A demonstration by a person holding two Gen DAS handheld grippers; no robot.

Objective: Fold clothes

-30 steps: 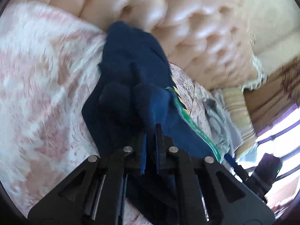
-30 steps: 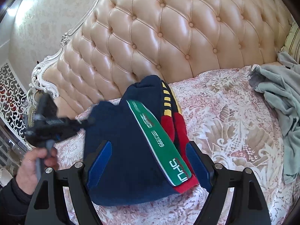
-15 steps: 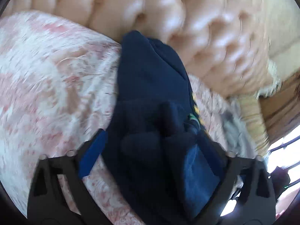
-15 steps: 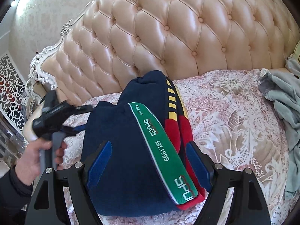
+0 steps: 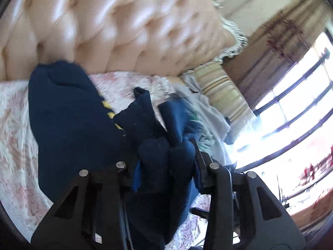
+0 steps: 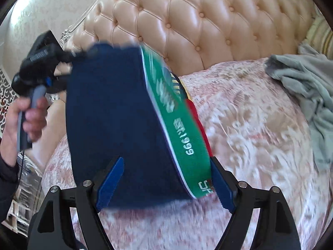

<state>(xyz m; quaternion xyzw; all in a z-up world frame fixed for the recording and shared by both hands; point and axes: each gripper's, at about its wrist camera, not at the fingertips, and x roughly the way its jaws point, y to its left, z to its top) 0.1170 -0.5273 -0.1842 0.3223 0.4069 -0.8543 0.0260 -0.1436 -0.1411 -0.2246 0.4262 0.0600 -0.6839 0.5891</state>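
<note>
Right gripper (image 6: 164,185): jaws wide, straddling the navy garment's (image 6: 116,125) near hem, gripping nothing
Left gripper (image 5: 166,166): jaws closing on a bunched navy fold
Garment: lifted over the bedspread (image 6: 249,125), before the headboard (image 6: 187,20)
Advice: carry the fold across evenly; keep the green stripe (image 6: 183,145) flat

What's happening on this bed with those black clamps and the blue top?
A person is folding a navy sweater on a bed with a hand-held gripper in each hand. The left gripper has a bunch of the navy cloth between its fingers, its jaws are closing on it, and that side is lifted off the bed. The right gripper is wide open around the sweater's near edge, by the green band, without pinching it. A grey garment lies crumpled further along, not yet folded.
</note>
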